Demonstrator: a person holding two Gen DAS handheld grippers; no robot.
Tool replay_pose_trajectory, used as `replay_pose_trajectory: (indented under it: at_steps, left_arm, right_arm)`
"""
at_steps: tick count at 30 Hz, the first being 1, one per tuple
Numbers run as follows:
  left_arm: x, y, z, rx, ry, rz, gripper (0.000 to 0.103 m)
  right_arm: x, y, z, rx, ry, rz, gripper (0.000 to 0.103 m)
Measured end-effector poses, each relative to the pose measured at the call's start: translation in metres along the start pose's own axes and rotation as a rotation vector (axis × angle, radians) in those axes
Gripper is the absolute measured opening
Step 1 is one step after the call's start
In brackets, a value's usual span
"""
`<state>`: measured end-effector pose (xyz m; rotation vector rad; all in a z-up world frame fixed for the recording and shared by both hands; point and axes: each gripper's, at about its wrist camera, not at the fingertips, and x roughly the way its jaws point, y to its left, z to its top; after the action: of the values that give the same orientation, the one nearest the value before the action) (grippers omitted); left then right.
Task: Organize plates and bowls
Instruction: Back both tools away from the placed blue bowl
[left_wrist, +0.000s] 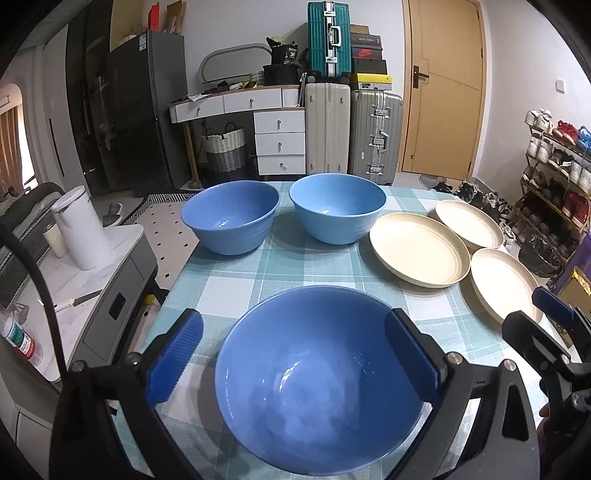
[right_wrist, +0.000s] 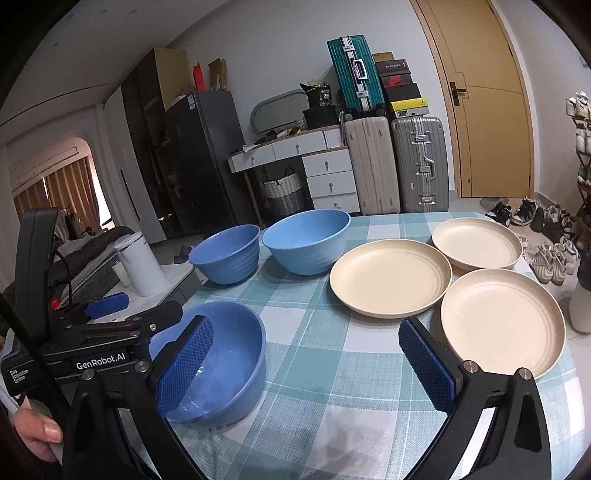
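Three blue bowls and three cream plates sit on a checked tablecloth (left_wrist: 236, 291). The near bowl (left_wrist: 317, 380) lies between the open fingers of my left gripper (left_wrist: 295, 363), which spans it without clear contact. Two more bowls (left_wrist: 231, 218) (left_wrist: 337, 207) stand at the far edge. The plates (left_wrist: 419, 249) (left_wrist: 468, 223) (left_wrist: 504, 288) lie to the right. My right gripper (right_wrist: 310, 365) is open and empty above bare cloth, with the near bowl (right_wrist: 221, 362) at its left finger and the nearest plate (right_wrist: 502, 321) at its right finger.
A white cabinet (left_wrist: 85, 280) with a white kettle (left_wrist: 79, 229) stands left of the table. Suitcases (left_wrist: 375, 136), white drawers and a wooden door (left_wrist: 443, 88) are behind. A shoe rack (left_wrist: 557, 166) stands at the right.
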<state>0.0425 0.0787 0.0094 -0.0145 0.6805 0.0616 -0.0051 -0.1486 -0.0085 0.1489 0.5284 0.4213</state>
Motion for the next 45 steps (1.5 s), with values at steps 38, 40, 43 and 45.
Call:
replay_pose_trajectory:
  at_steps: [38,40,43,45]
  left_arm:
    - [-0.001,0.002,0.004,0.000,0.007,0.030,0.099]
    - [0.001,-0.001,0.004,0.012,0.013,0.042,0.099]
    - [0.004,-0.004,0.003,0.017,0.022,0.040,0.099]
    - [0.002,-0.003,0.003,0.012,0.019,0.034,0.099]
  right_arm:
    - [0.006,-0.005,-0.004,0.029,0.022,-0.009,0.102]
    - [0.006,-0.006,-0.004,0.035,0.028,-0.006,0.102]
    - [0.006,-0.007,-0.003,0.040,0.026,-0.002,0.102]
    - [0.005,-0.008,-0.003,0.042,0.023,-0.002,0.102]
